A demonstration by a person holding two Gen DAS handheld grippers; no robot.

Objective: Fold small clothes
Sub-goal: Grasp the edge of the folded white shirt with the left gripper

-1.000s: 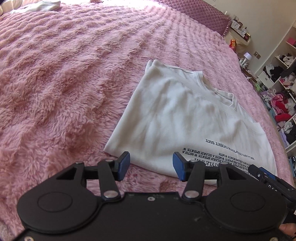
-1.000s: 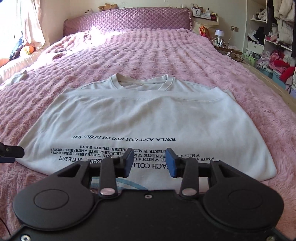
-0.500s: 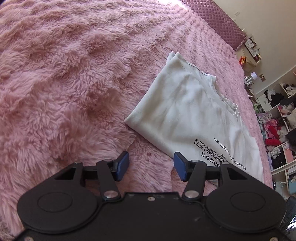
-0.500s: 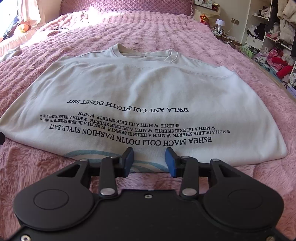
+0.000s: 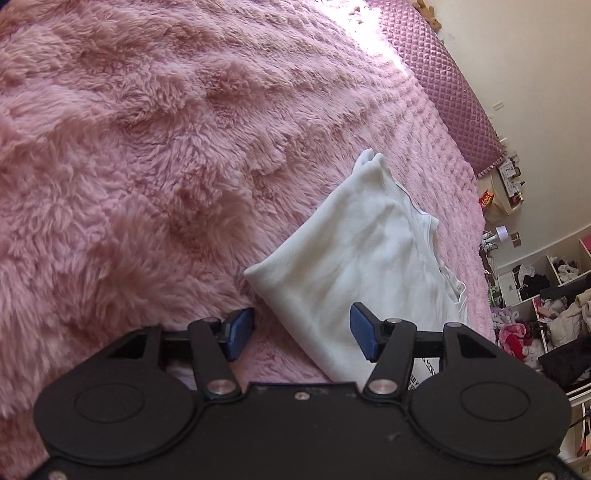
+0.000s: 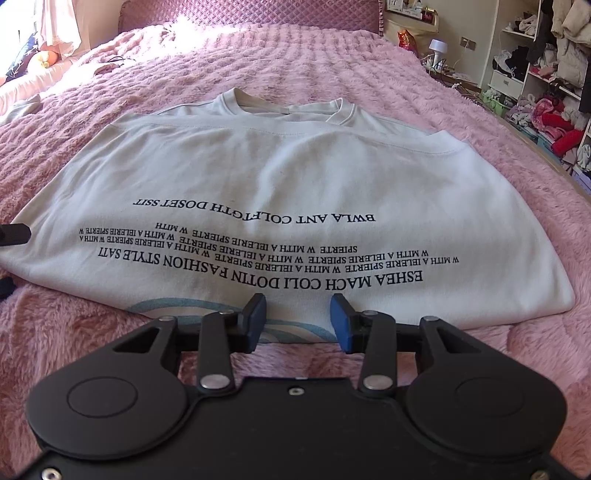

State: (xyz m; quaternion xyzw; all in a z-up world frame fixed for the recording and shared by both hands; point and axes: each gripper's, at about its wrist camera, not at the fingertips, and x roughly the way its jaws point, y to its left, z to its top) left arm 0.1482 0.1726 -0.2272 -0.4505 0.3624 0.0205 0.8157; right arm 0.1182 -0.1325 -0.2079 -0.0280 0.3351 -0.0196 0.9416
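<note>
So your white T-shirt [image 6: 280, 177] is lying flat on the fluffy pink blanket [image 5: 147, 155] that covers the bed, collar toward the quilted purple headboard [image 6: 251, 11] and the printed side up. From your right tool's camera the black lettering reads upside down, and there's a bit of pale blue arc print right at the hem nearest you. The shirt sits roughly mid-bed, with the right-hand bed edge and the messy open shelves [image 6: 546, 74] off beyond it.

Your right tool [image 6: 298, 322] is parked low over the near hem, blue pads apart at a middling gap, one on each side of the blue print. The fabric lies flat under and between them, not pinched, so nothing's held there.

Your left tool [image 5: 302, 330] is rolled over at the shirt's left side edge. Its jaws have just been opening and now stand wide. The folded side edge of the shirt runs up between the two blue pads; the left pad [image 5: 240, 328] is over bare pink fur just off the cloth, the other one is over the white fabric. Neither pad is pressing on the cloth as far as the view shows. A black bit of that tool pokes into the left edge of the right camera's view, just beside the shirt's corner.

A small white lamp [image 6: 437, 46] stands by the headboard end, past the far right corner of the bed.
</note>
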